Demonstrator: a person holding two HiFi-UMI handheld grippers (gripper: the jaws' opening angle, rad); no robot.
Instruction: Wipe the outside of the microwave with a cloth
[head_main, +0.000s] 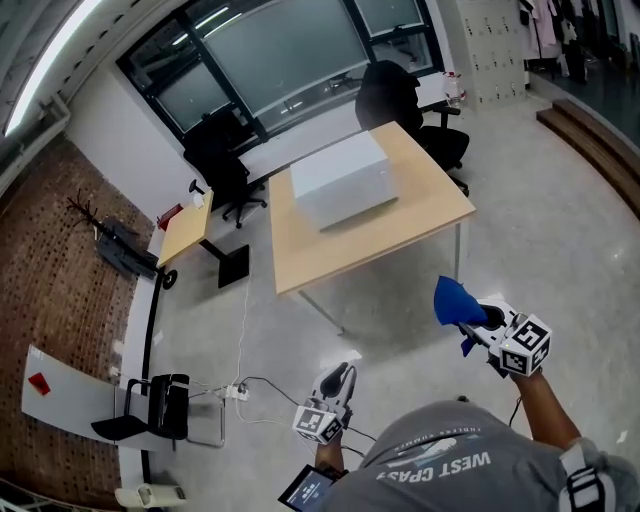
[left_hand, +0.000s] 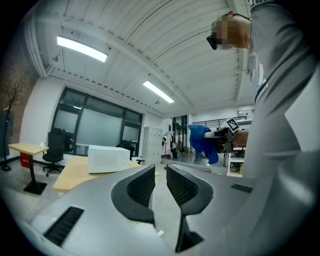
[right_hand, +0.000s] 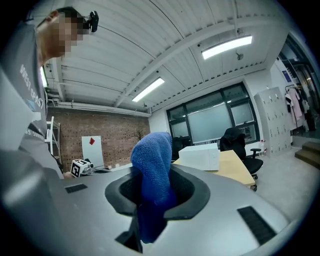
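Short of the surface (head_main: 425, 212) carrying the microwave (head_main: 343, 180), the right gripper (head_main: 472, 318) pinched the blue cloth (head_main: 453, 299) in its jaws; the left gripper (head_main: 341, 376) held its jaws narrowly apart, empty.

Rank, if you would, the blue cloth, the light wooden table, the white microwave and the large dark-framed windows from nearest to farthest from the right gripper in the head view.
1. Blue cloth, clamped in the right gripper itself.
2. Light wooden table, near corner just ahead.
3. White microwave, on the table's middle.
4. Large dark-framed windows, on the far wall.
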